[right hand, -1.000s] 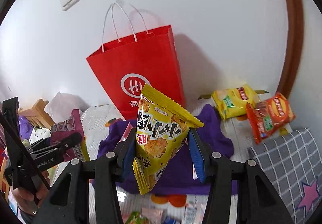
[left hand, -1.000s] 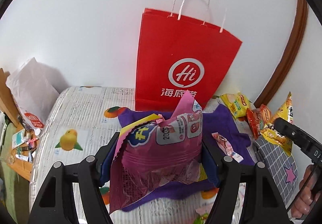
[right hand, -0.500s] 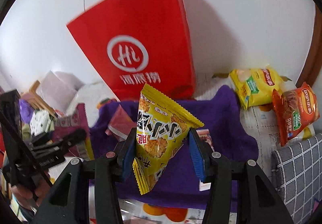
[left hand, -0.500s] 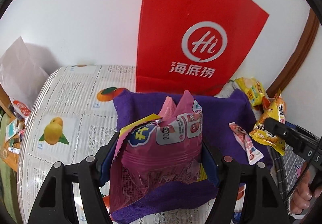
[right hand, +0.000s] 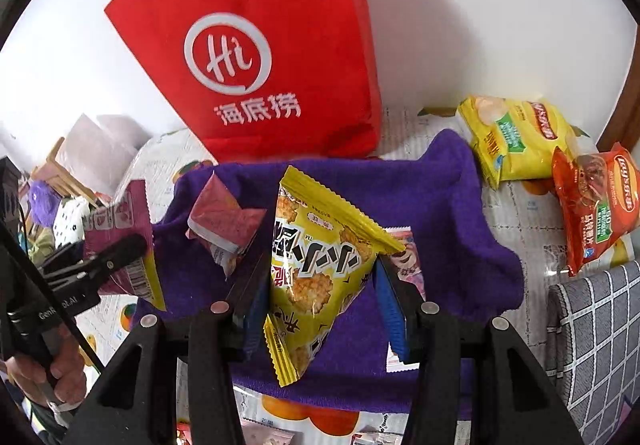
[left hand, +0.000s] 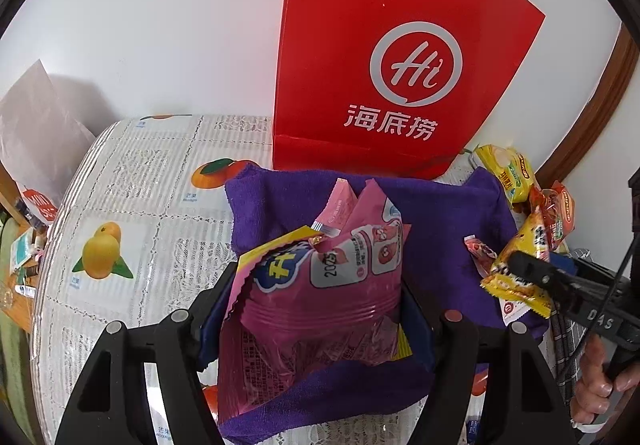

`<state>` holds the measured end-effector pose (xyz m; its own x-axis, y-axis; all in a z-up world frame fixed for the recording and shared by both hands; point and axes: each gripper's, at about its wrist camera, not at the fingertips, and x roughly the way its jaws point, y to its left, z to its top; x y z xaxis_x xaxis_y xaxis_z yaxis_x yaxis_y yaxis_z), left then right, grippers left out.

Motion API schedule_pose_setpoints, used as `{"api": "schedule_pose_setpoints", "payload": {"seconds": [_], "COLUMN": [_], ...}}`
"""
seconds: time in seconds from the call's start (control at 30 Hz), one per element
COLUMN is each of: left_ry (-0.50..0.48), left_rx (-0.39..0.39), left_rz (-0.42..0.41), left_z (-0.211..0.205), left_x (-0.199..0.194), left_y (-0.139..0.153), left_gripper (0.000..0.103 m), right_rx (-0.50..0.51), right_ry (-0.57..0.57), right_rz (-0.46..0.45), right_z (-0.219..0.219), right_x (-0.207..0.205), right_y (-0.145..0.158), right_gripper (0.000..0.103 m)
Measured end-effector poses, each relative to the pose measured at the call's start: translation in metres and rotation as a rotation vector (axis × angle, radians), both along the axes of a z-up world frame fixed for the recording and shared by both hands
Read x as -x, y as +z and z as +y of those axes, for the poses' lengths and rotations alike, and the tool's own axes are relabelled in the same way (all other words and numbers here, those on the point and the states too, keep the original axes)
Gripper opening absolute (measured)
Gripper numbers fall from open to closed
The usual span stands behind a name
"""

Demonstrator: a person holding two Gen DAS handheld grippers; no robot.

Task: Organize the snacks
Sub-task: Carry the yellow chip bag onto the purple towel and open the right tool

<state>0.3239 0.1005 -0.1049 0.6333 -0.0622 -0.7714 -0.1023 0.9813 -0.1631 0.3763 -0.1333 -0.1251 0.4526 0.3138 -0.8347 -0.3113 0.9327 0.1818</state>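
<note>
L claw (left hand: pixel 316 309) is clamped on a crinkly pink foil snack bag (left hand: pixel 316 297), R claw (right hand: pixel 320 297) on a yellow triangular rice-cracker packet (right hand: pixel 316 269) — both held above a purple towel cloth (right hand: pixel 440 213) on the fruit-print tabletop (left hand: pixel 140 205). A tall red paper carrier bag (left hand: pixel 392 57) stands just behind the cloth, w/ yellow (right hand: pixel 516 137) & orange chip bags (right hand: pixel 592 201) lying to its right.
</note>
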Motion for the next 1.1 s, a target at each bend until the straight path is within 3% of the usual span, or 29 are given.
{"api": "schedule_pose_setpoints", "payload": {"seconds": [0.63, 0.9, 1.1], "left_ry": [0.006, 0.004, -0.005], "left_rx": [0.01, 0.009, 0.007], "left_rz": [0.009, 0.01, 0.02], "left_z": [0.003, 0.003, -0.001], "left_x": [-0.001, -0.001, -0.002], "left_y": [-0.002, -0.002, -0.005], "left_gripper": [0.071, 0.071, 0.071], "right_rx": [0.067, 0.141, 0.154], "right_ry": [0.037, 0.068, 0.046], "right_rz": [0.148, 0.134, 0.075], "right_z": [0.023, 0.032, 0.029], "right_x": [-0.009, -0.005, -0.002], "right_y": [-0.048, -0.053, -0.04], "right_gripper": [0.049, 0.05, 0.058]}}
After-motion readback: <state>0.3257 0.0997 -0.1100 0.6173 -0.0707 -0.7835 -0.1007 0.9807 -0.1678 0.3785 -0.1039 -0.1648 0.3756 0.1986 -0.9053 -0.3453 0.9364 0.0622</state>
